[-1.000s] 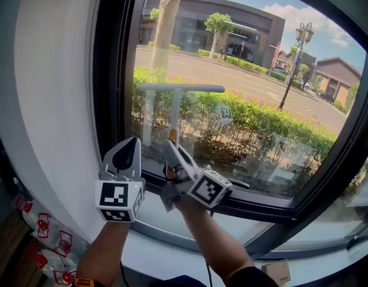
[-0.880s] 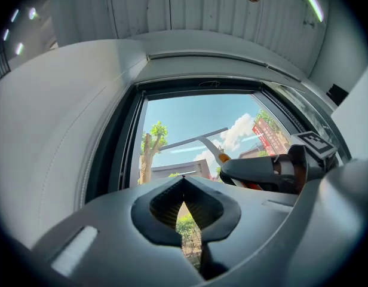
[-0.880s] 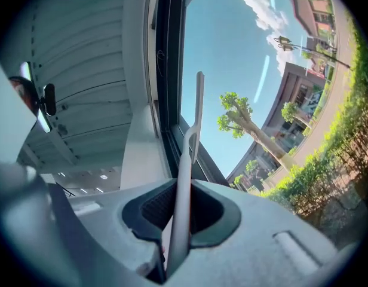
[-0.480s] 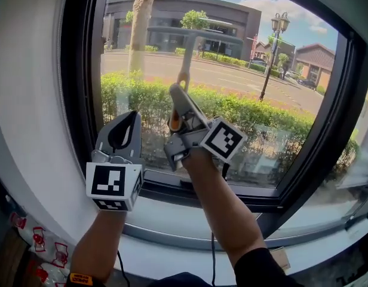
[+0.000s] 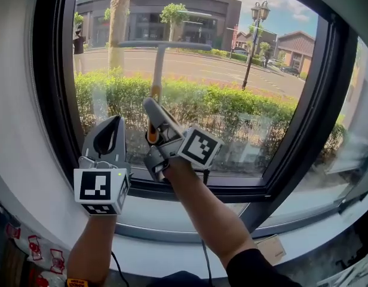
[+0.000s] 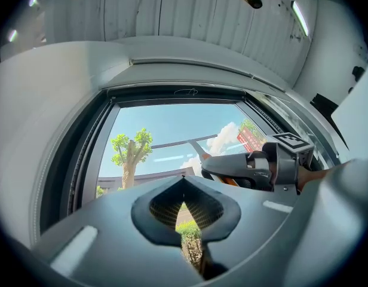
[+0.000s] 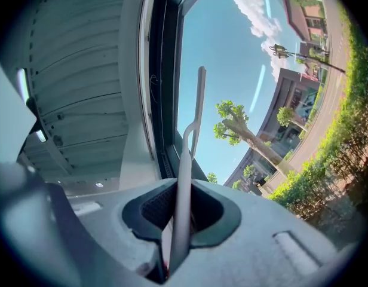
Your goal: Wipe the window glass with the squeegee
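The squeegee's grey blade lies level against the window glass, its thin handle running down to an orange grip. My right gripper is shut on that grip, pointing up at the pane. In the right gripper view the handle rises from between the jaws of the right gripper to the blade. My left gripper is held upright just left of it, shut with nothing in it. The left gripper view shows the left gripper shut and the right gripper beside it.
A black window frame surrounds the pane above a white sill. A white wall stands at the left. Red-printed bags lie at the lower left, and a small box under the sill at the right.
My right gripper has carried the squeegee up the glass from near the sill, then a little left and down. The left gripper has stayed beside it, still shut.
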Motion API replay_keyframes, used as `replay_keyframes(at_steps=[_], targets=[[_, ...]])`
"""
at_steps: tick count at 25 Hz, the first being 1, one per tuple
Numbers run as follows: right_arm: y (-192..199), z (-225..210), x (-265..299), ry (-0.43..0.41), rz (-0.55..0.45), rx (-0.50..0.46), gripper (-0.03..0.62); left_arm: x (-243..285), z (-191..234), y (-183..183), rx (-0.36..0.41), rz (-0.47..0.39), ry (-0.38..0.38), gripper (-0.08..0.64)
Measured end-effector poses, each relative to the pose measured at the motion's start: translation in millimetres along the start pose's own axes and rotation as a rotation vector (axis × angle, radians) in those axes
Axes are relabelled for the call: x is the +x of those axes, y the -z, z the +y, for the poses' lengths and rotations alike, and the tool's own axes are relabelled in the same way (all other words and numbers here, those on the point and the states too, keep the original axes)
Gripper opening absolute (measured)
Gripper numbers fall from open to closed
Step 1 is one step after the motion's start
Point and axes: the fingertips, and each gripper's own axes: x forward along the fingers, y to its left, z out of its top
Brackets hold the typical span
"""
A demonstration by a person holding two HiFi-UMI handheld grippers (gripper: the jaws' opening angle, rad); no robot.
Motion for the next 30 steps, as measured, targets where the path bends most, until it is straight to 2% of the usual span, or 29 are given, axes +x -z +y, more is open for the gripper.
replay_keyframes(at_steps=[7, 14, 20, 24, 30], targets=[[40.4, -26.4, -52.0, 0.073, 0.028, 0.074, 0.044, -8.4, -15.2, 37.4, -0.05, 0.073, 0.016, 0.014], [90.0, -52.6, -113.6, 0.152, 0.073, 0.104, 0.044, -19.4, -33.2, 89.9, -0.079, 0.16, 0.04, 0.014], [105.3, -66.6, -147.1, 0.217, 0.104, 0.071, 0.044, -20.8, -52.6, 119.8, -0.099, 0.209, 0.066, 0.014], [104.2, -66.9, -152.5, 0.217, 0.12, 0.032, 0.044, -20.0, -60.9, 131.2, -0.107, 0.229, 0.073, 0.014], [96.6, -60.9, -157.2, 0.208, 0.139, -0.026, 0.044, -14.0, -66.1, 128.0, -0.11, 0.21, 0.078, 0.014]])
